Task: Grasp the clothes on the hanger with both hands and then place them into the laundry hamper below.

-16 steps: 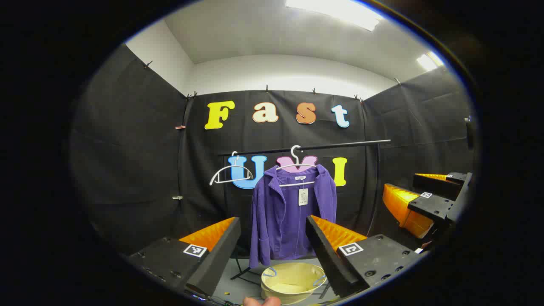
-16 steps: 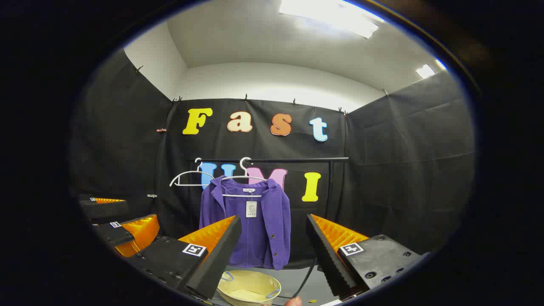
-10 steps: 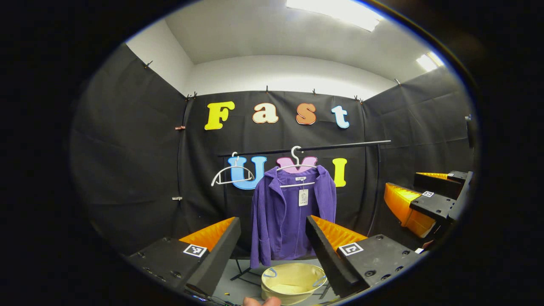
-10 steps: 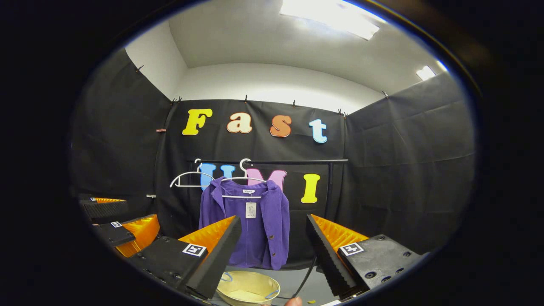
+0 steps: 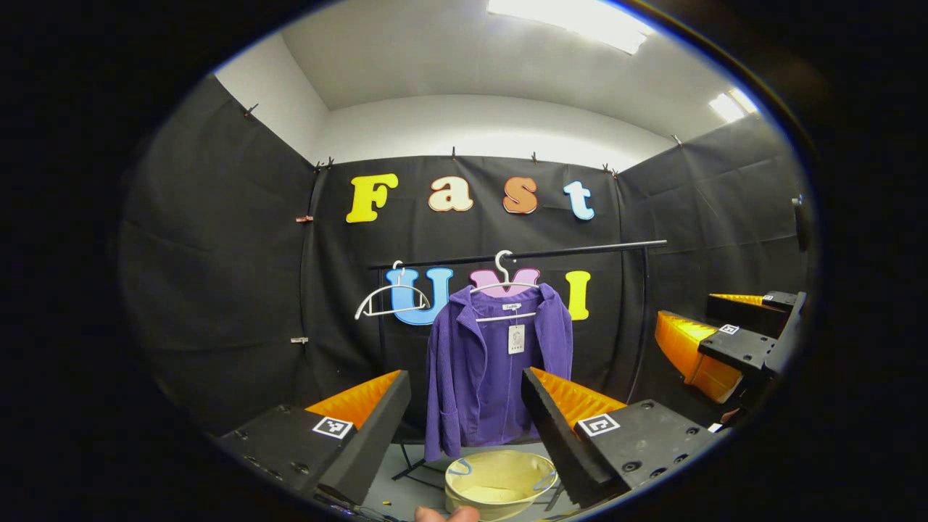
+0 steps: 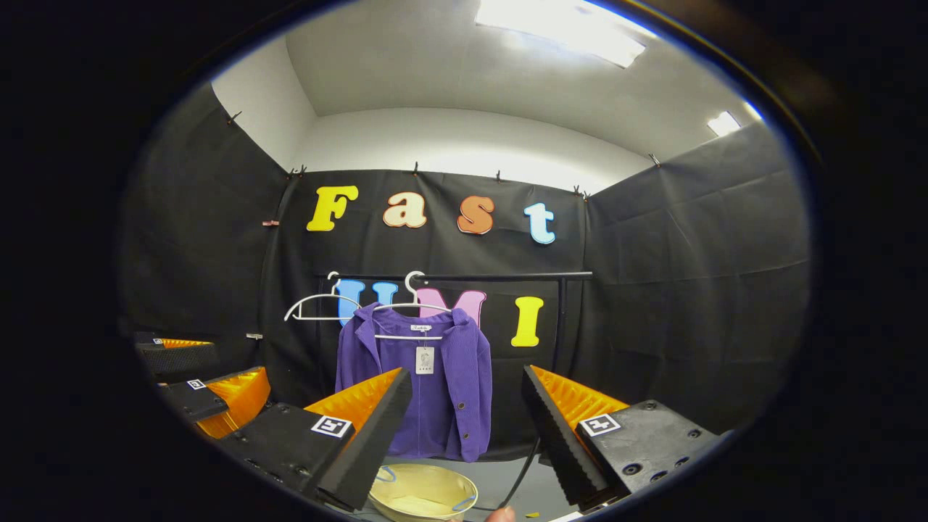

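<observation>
A purple jacket point(image 5: 493, 370) point(image 6: 420, 384) hangs on a white hanger point(image 5: 505, 286) point(image 6: 413, 304) from a black rail point(image 5: 580, 251) point(image 6: 507, 276). Below it on the floor sits a pale yellow hamper point(image 5: 500, 482) point(image 6: 424, 493) with blue handles. My left gripper point(image 5: 465, 420) is open, well short of the jacket, with nothing between its fingers. My right gripper point(image 6: 465, 420) is open too, and the jacket hangs ahead of its left finger. The right gripper point(image 5: 725, 341) also appears at the right edge of the left gripper view, and the left gripper point(image 6: 203, 384) at the left edge of the right gripper view.
An empty white hanger point(image 5: 391, 299) point(image 6: 319, 308) hangs on the rail left of the jacket. The rail's upright post point(image 5: 641, 319) point(image 6: 558, 326) stands to the right. A black cable point(image 6: 518, 471) lies on the grey floor by the hamper. A fingertip point(image 5: 446, 513) pokes in at the bottom edge.
Both views have shifted only slightly; the jacket sits a touch lower and left in the right gripper view. Both grippers stay open and nothing has been grasped.
</observation>
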`<action>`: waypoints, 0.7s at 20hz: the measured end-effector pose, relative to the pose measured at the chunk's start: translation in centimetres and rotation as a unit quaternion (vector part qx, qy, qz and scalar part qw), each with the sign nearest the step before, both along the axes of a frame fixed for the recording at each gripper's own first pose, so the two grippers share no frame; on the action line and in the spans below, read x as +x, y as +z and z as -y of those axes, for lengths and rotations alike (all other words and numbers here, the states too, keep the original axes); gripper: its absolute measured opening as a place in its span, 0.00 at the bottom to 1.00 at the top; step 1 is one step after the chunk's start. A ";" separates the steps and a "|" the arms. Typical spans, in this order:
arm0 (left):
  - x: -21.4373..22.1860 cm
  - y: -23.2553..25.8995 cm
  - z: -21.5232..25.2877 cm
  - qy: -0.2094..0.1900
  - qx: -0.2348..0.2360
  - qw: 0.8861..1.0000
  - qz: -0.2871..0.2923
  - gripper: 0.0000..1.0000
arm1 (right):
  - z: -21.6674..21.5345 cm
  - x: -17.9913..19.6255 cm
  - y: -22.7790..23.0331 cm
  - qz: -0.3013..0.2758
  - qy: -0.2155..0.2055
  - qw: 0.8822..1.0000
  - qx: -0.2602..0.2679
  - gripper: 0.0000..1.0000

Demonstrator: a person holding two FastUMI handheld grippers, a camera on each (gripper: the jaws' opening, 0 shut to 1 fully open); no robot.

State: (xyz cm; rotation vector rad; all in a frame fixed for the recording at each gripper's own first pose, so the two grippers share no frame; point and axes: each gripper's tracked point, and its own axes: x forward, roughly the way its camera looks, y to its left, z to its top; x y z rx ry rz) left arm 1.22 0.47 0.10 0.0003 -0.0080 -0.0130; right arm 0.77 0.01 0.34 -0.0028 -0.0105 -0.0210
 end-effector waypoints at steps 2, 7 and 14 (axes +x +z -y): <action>0.5 0.1 -0.3 0.003 -0.001 1.000 0.001 0.96 | -0.2 0.3 -0.1 -0.001 0.001 1.000 -0.001 0.98; 4.0 0.7 0.5 -0.002 -0.007 1.000 0.004 0.97 | 0.0 3.7 -0.3 -0.001 0.007 1.000 0.003 0.98; 14.8 -0.6 2.3 0.014 0.008 1.000 -0.002 0.96 | 1.1 14.0 -2.8 0.000 0.018 1.000 0.009 0.98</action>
